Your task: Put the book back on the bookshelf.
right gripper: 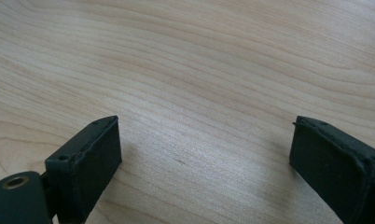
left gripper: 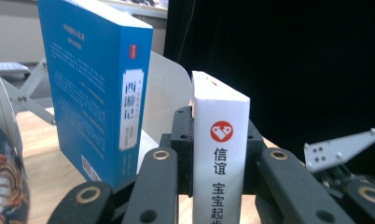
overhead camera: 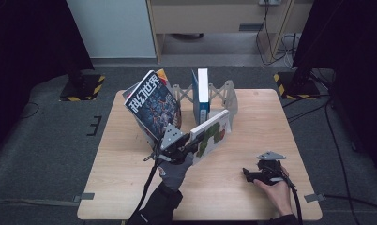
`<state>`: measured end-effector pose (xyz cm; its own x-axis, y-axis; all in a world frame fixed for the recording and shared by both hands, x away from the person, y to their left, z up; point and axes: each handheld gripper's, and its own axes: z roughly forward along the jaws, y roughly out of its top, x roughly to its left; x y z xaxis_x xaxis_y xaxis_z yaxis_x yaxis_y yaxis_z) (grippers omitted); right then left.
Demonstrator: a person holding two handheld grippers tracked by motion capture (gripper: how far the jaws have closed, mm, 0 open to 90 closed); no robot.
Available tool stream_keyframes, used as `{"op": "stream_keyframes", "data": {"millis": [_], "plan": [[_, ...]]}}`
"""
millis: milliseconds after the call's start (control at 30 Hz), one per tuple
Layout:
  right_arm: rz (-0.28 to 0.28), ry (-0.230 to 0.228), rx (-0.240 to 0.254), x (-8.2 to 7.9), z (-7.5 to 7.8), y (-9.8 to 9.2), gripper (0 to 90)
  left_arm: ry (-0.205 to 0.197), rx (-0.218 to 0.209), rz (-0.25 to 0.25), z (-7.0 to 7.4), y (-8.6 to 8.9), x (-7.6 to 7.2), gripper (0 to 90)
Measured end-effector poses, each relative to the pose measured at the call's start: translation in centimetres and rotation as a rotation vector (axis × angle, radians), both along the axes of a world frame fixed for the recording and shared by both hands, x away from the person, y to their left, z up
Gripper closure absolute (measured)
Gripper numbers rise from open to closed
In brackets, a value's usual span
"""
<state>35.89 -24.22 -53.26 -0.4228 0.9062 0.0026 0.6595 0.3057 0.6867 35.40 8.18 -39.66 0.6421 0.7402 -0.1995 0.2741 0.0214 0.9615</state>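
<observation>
Left hand-held gripper [overhead camera: 192, 143] is clamped narrow on the spine of a thin white picture book with a green illustrated cover [overhead camera: 209, 135]; in the left gripper view the book's white spine with its red heart mark [left gripper: 220, 158] stands squeezed between the two black jaws. In the high view this book hangs tilted above the pale wooden bench [overhead camera: 252, 187], its far corner close to the white folding book rack [overhead camera: 224, 96] at the back of the bench. A blue boxed book with a white spine label [left gripper: 99, 93] stands upright in that rack, just beside the held book. A glossy magazine with a dark illustrated cover and large white characters [overhead camera: 151, 101] leans at the rack's left end.

Right hand-held gripper [overhead camera: 254, 176] rests low on the bench at the near right, its jaws spread wide with nothing between them, bare wood grain showing in the gap [right gripper: 199, 154].

Several things could go wrong from here, as I judge it. The grip sits on one end of the book, so the long free part could sag or swing and slip from the pads. Steered carelessly, its leading corner could catch a rack divider or knock the blue boxed book over. A push on the light rack could slide it back, and the leaning magazine might then topple.
</observation>
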Motion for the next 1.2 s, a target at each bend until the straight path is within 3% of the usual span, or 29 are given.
{"op": "stream_keyframes", "data": {"millis": [300, 433, 567, 733, 867, 1200], "plan": [[-0.001, 0.002, 0.001, 0.1, -0.2, -0.1, 7.8, -0.046, -0.018, 0.057, 0.7, -1.9, 1.7, 74.3], [0.003, 0.0, -0.001, 0.1, -0.2, -0.1, 7.0, -0.074, 0.002, 0.092, 1.0, -2.8, 2.5, 74.3], [0.005, -0.002, 0.001, 0.1, -0.3, -0.1, 6.5, -0.08, -0.005, 0.106, 0.9, -3.6, 3.2, 74.2], [0.005, -0.007, 0.003, 0.1, -0.3, -0.1, 5.7, -0.088, 0.014, 0.131, 0.5, -4.7, 4.2, 74.2], [0.004, -0.01, 0.007, 0.1, -0.4, 0.0, 5.5, -0.092, 0.0, 0.13, -0.1, -5.2, 5.0, 74.3], [0.007, -0.021, 0.011, 0.1, -0.5, 0.0, 5.2, -0.111, 0.047, 0.167, -2.0, -6.8, 6.3, 74.2]]}}
